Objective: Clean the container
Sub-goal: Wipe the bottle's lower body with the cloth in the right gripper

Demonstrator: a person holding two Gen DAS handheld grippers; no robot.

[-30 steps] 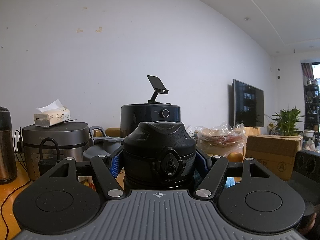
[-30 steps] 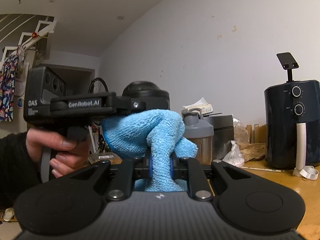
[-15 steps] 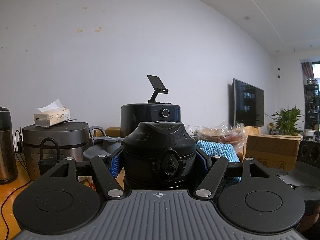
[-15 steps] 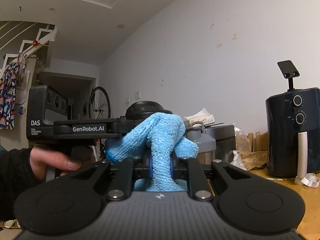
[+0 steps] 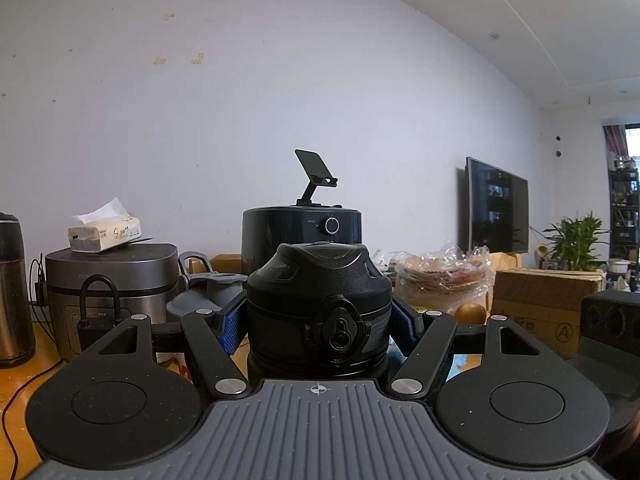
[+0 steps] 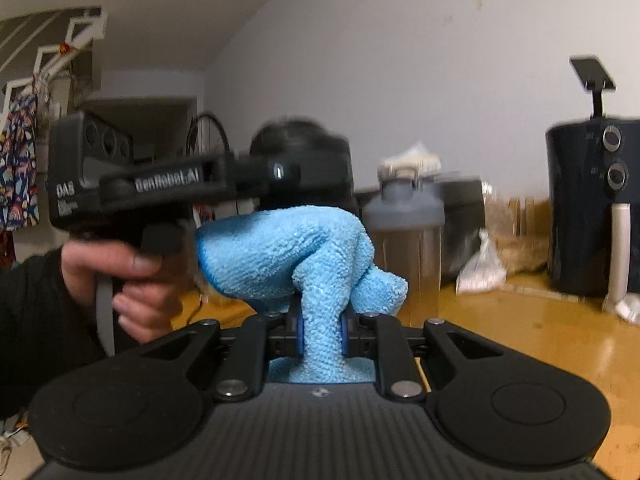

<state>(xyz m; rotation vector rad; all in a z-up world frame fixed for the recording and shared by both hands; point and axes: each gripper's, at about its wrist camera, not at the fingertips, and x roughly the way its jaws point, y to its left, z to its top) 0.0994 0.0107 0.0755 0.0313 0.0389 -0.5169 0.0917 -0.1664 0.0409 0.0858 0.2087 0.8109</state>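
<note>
- Left gripper (image 5: 318, 320): jaws clamped on the black bottle (image 5: 319, 304) just under its domed lid, blue pads pressed to either flank; bottle upright at frame centre in the left wrist view, long axis vertical, held level.
- Right gripper (image 6: 320, 338): jaws pinched together on a blue cloth (image 6: 296, 256); the cloth bunches up above the fingers at lower centre of the right wrist view.
- Key relation: in the right wrist view the bottle (image 6: 304, 168) sits directly above and behind the cloth, at centre frame; blur hides whether cloth and bottle touch; the cloth lies below the lid, toward the bottle's side wall.
- A hand (image 6: 120, 276) at left of that frame grips the left gripper's handle.
- Judgement: the wipe turns on carrying the cloth forward and up against the bottle's side; the right hand is the one to move while the left only steadies the bottle.
- Background: shaker (image 6: 404, 232) and air fryer (image 6: 592, 208) stand on the table (image 6: 540, 332), well right of the bottle.
</note>
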